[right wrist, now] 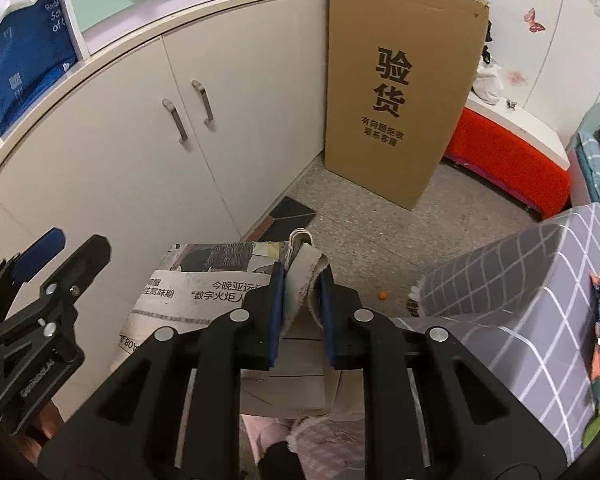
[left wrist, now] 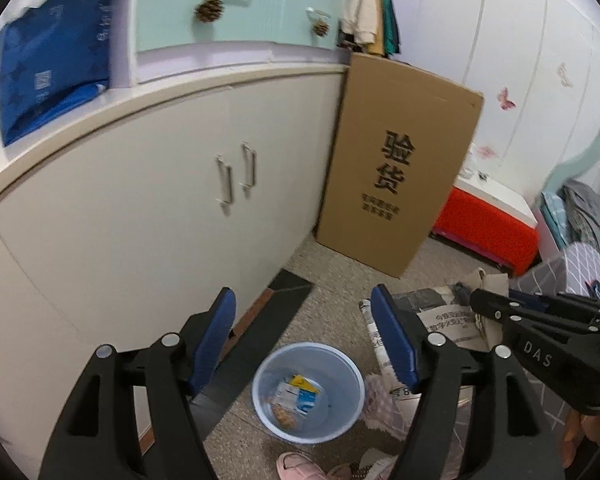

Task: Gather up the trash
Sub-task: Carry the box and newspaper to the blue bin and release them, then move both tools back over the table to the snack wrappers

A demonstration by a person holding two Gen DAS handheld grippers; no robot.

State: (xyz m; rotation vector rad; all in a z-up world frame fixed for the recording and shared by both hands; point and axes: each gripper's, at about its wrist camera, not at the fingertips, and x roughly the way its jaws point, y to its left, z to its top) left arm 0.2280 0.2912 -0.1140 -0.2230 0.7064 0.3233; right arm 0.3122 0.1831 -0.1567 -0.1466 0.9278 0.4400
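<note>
A folded newspaper (right wrist: 204, 292) is gripped by the right gripper (right wrist: 300, 308) — its jaws are nearly closed on a bunched, cream-coloured fold of paper that sticks up between the blue pads (right wrist: 277, 312). The rest of the paper is seen hanging loose to the left of the jaws, held above the floor and not resting on anything that can be made out. In the left wrist view the same paper is seen just to the right of the bin (left wrist: 308, 392), beside its rim rather than over it.

The bin is stood on the floor (left wrist: 332, 312) near the cupboard (left wrist: 160, 208), with a few wrappers (left wrist: 296, 398) already lying at its bottom. The left gripper (left wrist: 304, 344) is held wide open above the bin, with nothing between its pads.

A miss is judged the main risk: the paper is broad and limp against the bin's mouth, so if it is let go before being centred, it may be caught on the rim or draped over the side. Only one fold is pinched, so the sheets could also be shed on the way. The light bin might be tipped if struck by the paper.
</note>
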